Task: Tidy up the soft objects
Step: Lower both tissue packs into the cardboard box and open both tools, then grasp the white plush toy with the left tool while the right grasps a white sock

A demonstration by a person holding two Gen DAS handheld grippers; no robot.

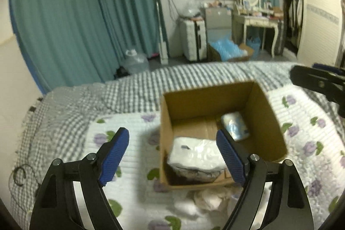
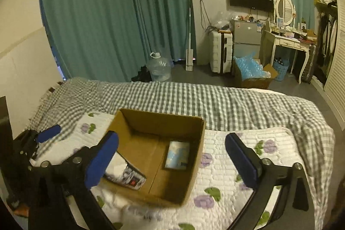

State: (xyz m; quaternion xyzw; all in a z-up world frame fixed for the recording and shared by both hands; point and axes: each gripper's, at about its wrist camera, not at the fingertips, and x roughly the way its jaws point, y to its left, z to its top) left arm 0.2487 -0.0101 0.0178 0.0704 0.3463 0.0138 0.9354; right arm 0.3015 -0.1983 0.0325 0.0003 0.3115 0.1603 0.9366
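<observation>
An open cardboard box stands on the floral quilt on the bed. Inside lie a white plastic-wrapped pack with a dark printed end and a small blue-and-white tissue pack. A crumpled pale soft item lies on the quilt in front of the box. My left gripper is open and empty, above the box's near left side. My right gripper is open and empty, above the box; it also shows at the right edge of the left wrist view.
The bed has a checked grey blanket and a white floral quilt. Beyond the bed are teal curtains, a water jug, a white suitcase, a box of blue bags and a dressing table.
</observation>
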